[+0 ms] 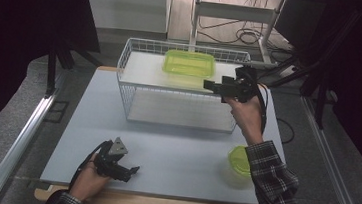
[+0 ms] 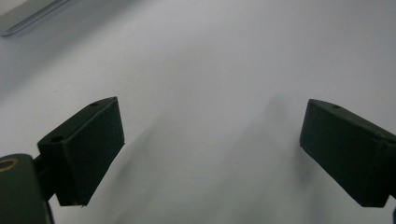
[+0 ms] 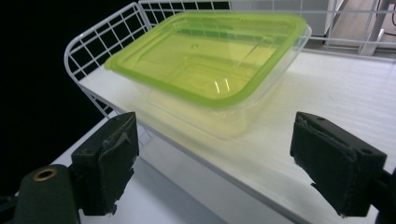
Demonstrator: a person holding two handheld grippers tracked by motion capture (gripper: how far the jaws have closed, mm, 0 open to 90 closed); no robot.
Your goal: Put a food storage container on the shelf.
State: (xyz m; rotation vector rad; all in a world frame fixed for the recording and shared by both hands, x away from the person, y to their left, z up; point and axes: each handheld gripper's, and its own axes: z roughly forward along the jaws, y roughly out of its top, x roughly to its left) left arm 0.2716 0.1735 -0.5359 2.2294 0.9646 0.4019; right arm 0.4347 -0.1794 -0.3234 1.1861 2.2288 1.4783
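1. Black jaws of our right gripper stand wide apart, nothing between them, just short of the green-lidded rectangular container.
2. That container sits on the wire rack's top shelf, toward its back edge.
3. Our left gripper rests near the desk's front-left corner, jaws apart and empty.
4. A round green-lidded tub stands by the desk's right edge.

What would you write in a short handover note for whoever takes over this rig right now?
Left gripper: open, idle, low over the table.
Right gripper: open, nothing between its jaws, pointing at the rectangular container.
That green-lidded container sits on the wire rack's top shelf.
A round green-lidded container remains on the table by the right sleeve; probably next to shelve.
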